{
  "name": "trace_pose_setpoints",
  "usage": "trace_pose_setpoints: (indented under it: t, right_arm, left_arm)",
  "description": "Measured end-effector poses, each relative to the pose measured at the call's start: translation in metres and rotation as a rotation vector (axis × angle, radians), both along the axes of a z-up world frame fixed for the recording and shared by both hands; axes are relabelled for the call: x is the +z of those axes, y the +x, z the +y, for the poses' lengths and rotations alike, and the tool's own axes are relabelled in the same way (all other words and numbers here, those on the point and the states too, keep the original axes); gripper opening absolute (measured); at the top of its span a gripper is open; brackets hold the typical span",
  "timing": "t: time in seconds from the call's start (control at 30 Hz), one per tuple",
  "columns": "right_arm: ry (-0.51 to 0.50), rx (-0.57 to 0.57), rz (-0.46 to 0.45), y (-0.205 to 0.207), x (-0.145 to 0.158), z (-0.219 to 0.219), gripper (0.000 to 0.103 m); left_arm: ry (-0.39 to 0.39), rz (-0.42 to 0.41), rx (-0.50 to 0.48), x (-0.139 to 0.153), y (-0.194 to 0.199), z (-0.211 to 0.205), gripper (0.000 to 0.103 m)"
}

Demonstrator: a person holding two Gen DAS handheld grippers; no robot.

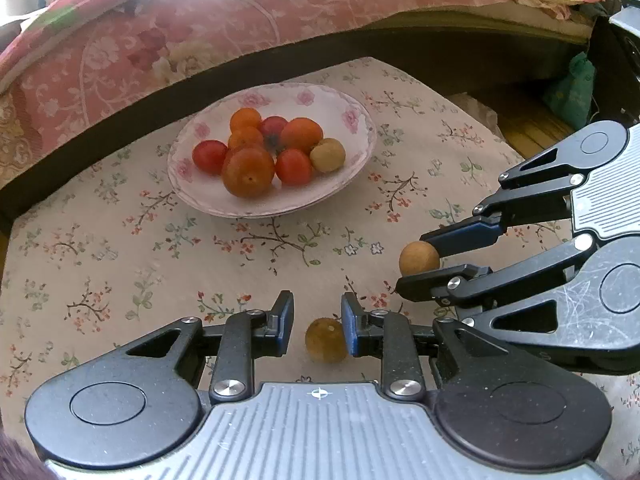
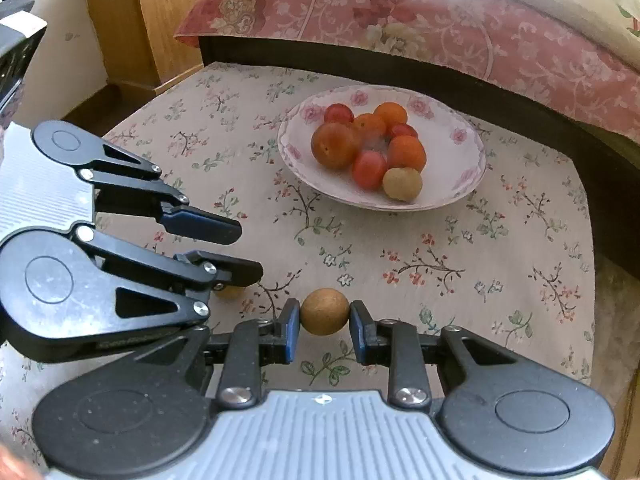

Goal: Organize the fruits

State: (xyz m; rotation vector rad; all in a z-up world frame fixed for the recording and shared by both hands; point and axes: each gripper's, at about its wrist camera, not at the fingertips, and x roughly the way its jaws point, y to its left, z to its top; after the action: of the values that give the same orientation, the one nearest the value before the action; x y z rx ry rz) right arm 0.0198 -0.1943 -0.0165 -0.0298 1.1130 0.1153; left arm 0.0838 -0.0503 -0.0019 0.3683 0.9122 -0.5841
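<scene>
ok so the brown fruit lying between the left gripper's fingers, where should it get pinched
Pinch the brown fruit across its widest middle, coming down from above with the left gripper. It is round and lies loose on the tablecloth, nearer the right finger, so centre the open fingers first or it will likely roll.

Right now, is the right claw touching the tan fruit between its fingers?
Cannot tell. In the right wrist view the tan fruit sits between the right claw fingers, seemingly against the left pad, with a thin gap at the right.
</scene>
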Motion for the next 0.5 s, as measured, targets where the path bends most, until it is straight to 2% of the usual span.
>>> trace_pose_setpoints:
  t: [0.5]
  right_arm:
    - [0.0, -0.022, -0.035, 0.0049, 0.0094, -0.0047, 0.029]
  left_arm:
    - [-0.02, -0.034, 0.015, 0.0089, 0.0023, 0.0025, 0.034]
